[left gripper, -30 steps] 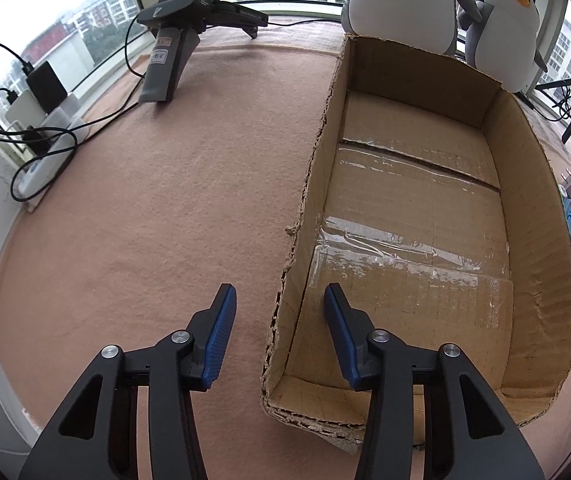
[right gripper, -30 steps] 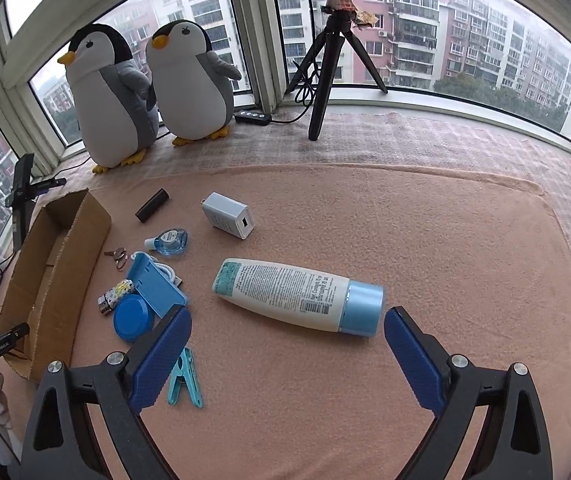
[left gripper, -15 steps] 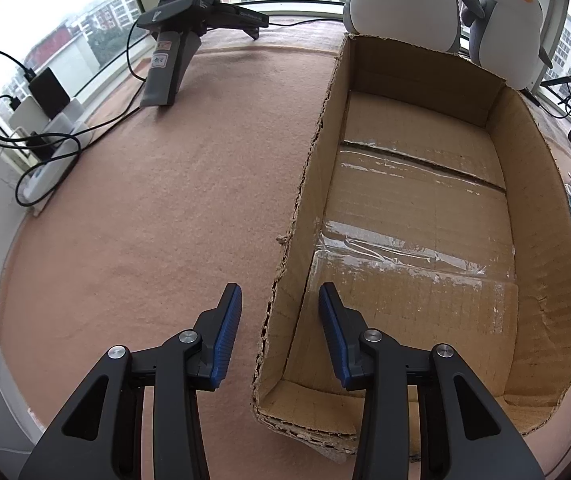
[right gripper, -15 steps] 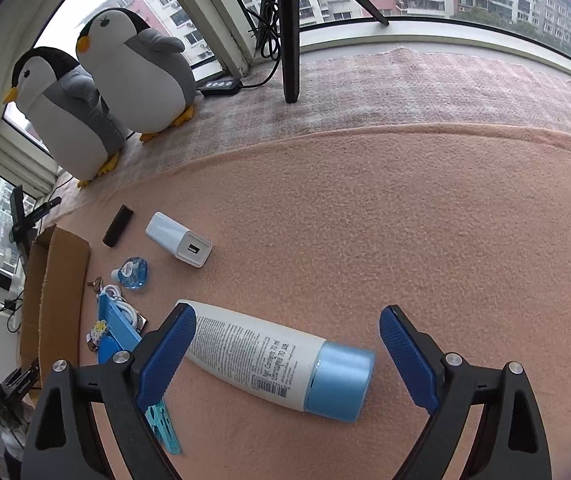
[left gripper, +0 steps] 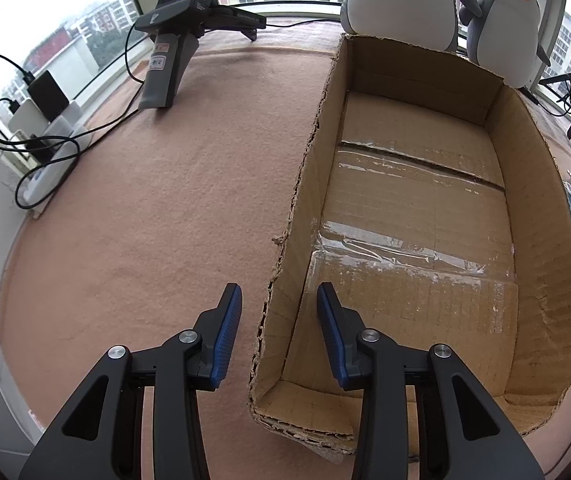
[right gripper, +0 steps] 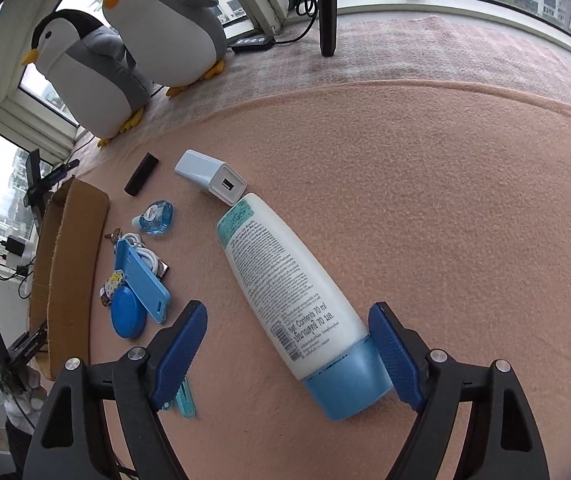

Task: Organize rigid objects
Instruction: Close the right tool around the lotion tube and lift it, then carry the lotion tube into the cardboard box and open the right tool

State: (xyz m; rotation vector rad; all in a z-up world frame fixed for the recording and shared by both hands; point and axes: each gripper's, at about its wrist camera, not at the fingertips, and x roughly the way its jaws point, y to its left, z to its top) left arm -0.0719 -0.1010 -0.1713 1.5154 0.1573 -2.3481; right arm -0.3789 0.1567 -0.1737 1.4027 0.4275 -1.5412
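You are working over a peach fleece blanket [right gripper: 425,184] that covers the whole surface. On it sits an open brown cardboard box [left gripper: 413,216], shallow, with torn rims and clear tape across its bare floor. Your left gripper [left gripper: 279,312] hangs with its jaws parted, straddling the box's torn left wall: one blue pad outside, one inside, neither touching the cardboard. Two grey-and-white plush penguins [right gripper: 125,52] stand by the window behind the box. Your right gripper [right gripper: 287,334] is spread wide around the white lotion bottle with a pale blue cap [right gripper: 289,292], which lies on its side on the blanket; the right pad sits just beside the cap, whether it touches cannot be told, and the left pad is well apart. The bottle's far end lies just beside a white USB charger block [right gripper: 211,176]. Between bottle and box: a blue phone case [right gripper: 141,280], a round blue disc [right gripper: 127,316], a small blue-tinted bottle [right gripper: 157,218], a black stick [right gripper: 141,174].
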